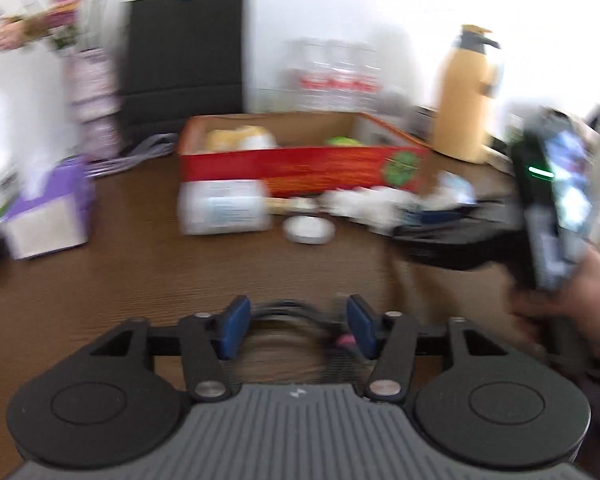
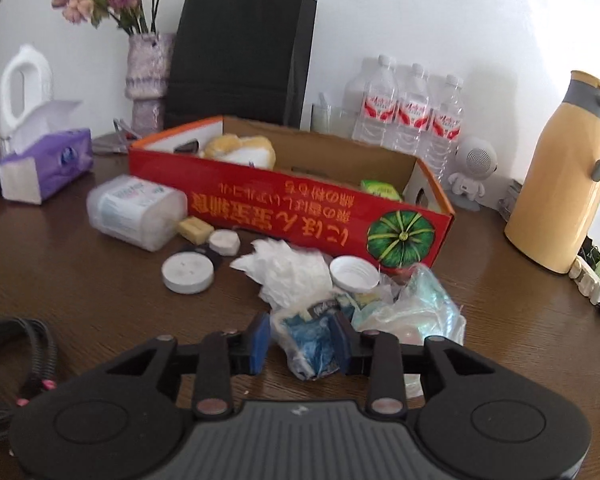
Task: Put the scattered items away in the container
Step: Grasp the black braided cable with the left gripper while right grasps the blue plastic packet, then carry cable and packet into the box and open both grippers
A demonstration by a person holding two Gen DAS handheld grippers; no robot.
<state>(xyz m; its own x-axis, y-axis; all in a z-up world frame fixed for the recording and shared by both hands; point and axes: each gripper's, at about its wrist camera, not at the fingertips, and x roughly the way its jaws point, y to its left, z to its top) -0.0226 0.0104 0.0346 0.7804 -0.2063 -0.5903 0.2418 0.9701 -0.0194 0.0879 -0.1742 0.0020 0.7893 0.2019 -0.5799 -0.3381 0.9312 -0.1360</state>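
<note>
The red cardboard box with a pumpkin print stands mid-table and holds a yellow-white plush and a green packet. In front of it lie a clear swab tub, a round white disc, a white lid, crumpled tissue and plastic bags. My right gripper stands narrowly open around a blue-printed wrapper that fills the gap. In the blurred left wrist view, my left gripper is open over a coiled black cable. The box lies beyond it.
A purple tissue box and a white jug stand at the left. A flower vase, a black bag and water bottles line the wall. A yellow thermos and a power strip stand at the right.
</note>
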